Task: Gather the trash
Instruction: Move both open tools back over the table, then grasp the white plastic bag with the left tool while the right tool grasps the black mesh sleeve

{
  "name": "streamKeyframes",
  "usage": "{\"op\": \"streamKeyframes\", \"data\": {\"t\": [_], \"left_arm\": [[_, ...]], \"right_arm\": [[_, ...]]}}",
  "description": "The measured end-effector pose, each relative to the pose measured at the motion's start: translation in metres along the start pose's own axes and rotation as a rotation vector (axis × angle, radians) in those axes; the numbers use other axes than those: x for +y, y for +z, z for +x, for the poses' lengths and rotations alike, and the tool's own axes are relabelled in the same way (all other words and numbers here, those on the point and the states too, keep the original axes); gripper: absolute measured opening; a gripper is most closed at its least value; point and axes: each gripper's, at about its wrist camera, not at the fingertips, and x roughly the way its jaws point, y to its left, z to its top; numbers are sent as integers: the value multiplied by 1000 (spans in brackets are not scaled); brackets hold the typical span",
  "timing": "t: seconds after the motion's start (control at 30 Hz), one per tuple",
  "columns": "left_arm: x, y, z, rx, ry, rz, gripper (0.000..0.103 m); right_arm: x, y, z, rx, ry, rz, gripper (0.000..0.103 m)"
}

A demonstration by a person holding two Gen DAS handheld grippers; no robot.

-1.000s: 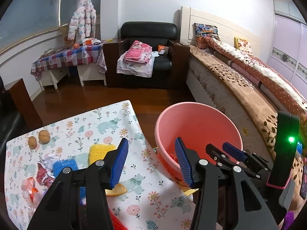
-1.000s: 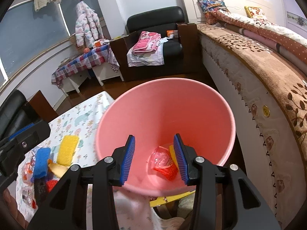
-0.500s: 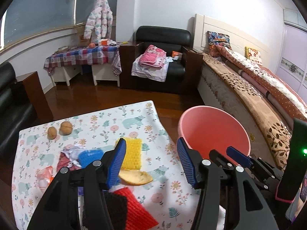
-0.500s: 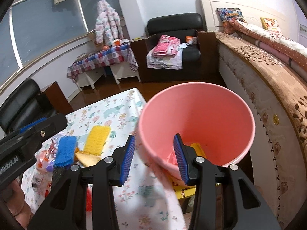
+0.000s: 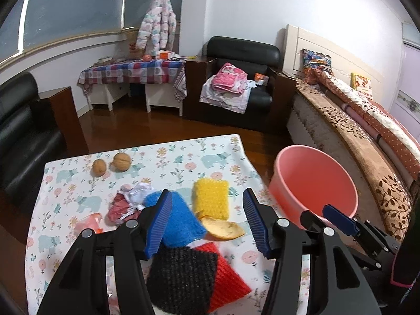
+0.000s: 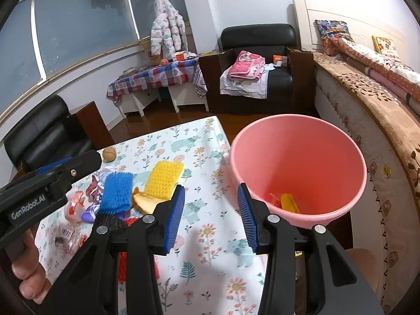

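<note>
The curved orange peel scrap [image 5: 223, 229] lay at lower centre, touching the yellow bristled scrubbing pad [image 5: 210, 195]. It was judged light and limp; its raised edge should be gripped. Left gripper [image 5: 207, 221] and right gripper [image 6: 210, 215] were held apart, empty.

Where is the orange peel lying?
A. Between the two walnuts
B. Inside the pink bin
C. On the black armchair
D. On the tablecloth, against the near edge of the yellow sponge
D. The peel lies on the tablecloth, touching the near edge of the yellow sponge, beside the blue sponge; it is outside the bin.
</note>
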Motion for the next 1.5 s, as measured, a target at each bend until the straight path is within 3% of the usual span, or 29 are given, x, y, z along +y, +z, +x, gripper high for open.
{"op": "streamKeyframes", "data": {"t": [0.43, 1.5], "left_arm": [[41, -16, -3, 30, 89, -70, 56], [107, -55, 16, 139, 186, -159, 56]], "right_arm": [[23, -7, 1, 14, 21, -51, 43], [43, -21, 21, 109, 66, -83, 43]]}}
